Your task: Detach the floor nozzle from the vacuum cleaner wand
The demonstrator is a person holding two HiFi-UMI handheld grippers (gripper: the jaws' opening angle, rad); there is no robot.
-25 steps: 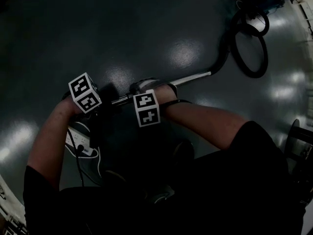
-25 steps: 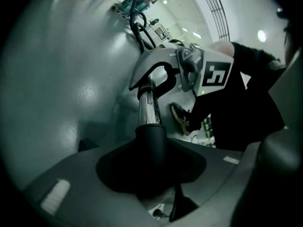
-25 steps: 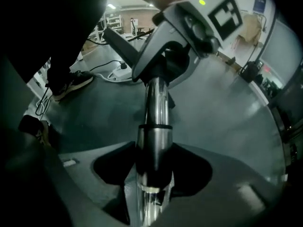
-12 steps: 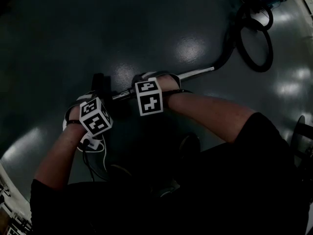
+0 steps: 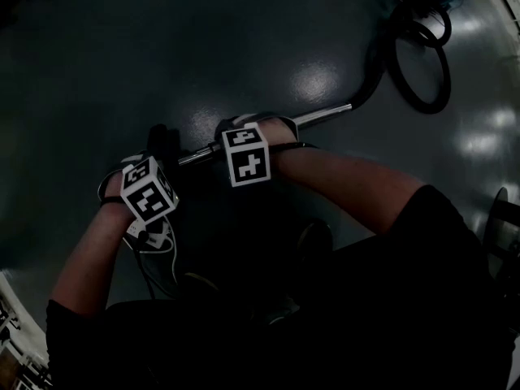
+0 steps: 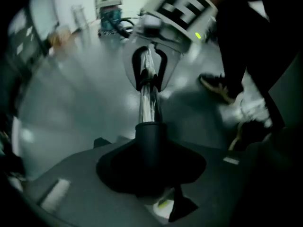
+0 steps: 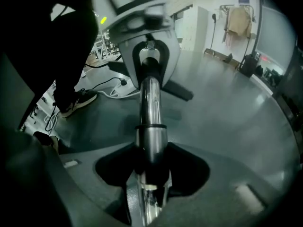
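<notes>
On wide open floor, left gripper pinches probably the nozzle neck; right gripper jaws, just closing, clamp the wand.

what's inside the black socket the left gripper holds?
The chrome wand runs into the black socket, clamped by the left gripper. Its inserted end and any latch are covered.
</notes>
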